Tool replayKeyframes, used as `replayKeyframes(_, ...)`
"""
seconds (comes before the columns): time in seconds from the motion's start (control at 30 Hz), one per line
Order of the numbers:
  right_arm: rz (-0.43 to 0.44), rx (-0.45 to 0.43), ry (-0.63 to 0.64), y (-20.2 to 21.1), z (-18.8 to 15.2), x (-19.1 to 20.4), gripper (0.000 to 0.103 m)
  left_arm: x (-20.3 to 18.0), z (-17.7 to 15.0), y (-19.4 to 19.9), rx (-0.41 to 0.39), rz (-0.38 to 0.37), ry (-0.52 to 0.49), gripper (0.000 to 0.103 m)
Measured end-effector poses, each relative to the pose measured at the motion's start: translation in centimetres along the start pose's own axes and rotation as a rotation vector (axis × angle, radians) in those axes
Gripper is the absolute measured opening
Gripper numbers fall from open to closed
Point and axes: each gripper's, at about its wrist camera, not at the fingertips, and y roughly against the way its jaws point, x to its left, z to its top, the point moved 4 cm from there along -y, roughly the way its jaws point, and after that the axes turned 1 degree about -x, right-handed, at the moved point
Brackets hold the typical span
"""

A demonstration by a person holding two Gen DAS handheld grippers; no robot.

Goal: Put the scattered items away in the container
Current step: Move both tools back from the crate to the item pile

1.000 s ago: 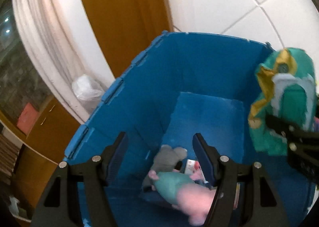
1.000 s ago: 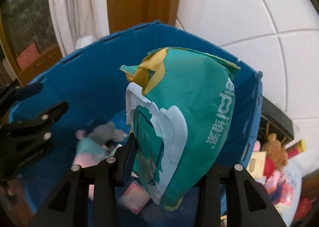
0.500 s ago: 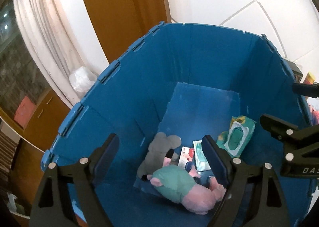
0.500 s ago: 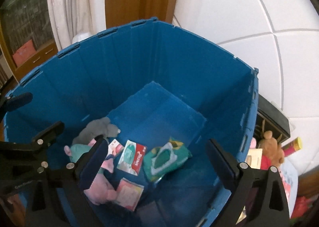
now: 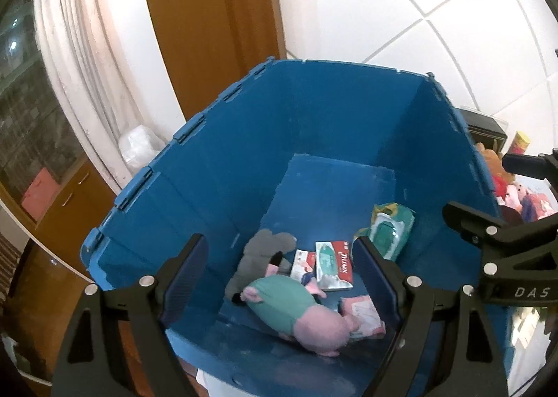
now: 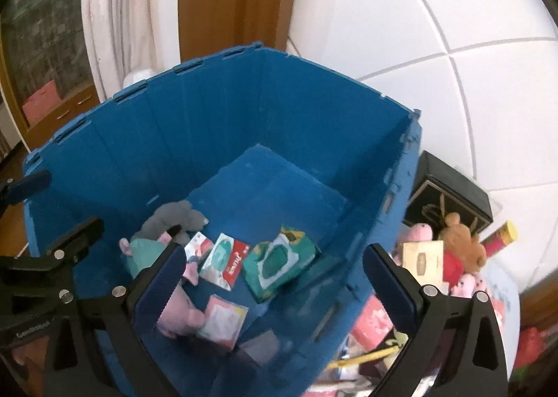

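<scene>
A blue crate (image 5: 348, 111) (image 6: 279, 97) stands below both grippers. On its floor lie a green wet-wipes pack (image 5: 389, 229) (image 6: 282, 262), a pink-and-green plush pig (image 5: 296, 313) (image 6: 143, 250), a grey plush (image 5: 261, 250) (image 6: 174, 219), a white-and-red wipes pack (image 5: 333, 264) (image 6: 225, 261) and a pink packet (image 5: 362, 317) (image 6: 223, 320). My left gripper (image 5: 279, 278) is open and empty above the crate's near side. My right gripper (image 6: 272, 289) is open and empty above the crate's right side.
Outside the crate on the right lie scattered items: a brown teddy (image 6: 460, 240), pink plush toys (image 6: 467, 285), a beige box (image 6: 422, 257), a black box (image 6: 450, 201) and a yellow-capped tube (image 6: 498, 236). A curtain (image 5: 80, 59) and wooden door (image 5: 209, 20) stand behind.
My right gripper opened and let go of the green wet-wipes pack, which dropped onto the crate floor. Both grippers have since risen and pulled back from the crate.
</scene>
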Motion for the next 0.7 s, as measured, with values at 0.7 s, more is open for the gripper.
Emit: replayKeyframes(0.7, -0.032, -0.069, -0.12, 12.0, -15.2, -11.8, 0.103, -13.7, -7.4, 12.4, -0.076, -0.052, -0.014, 0.086)
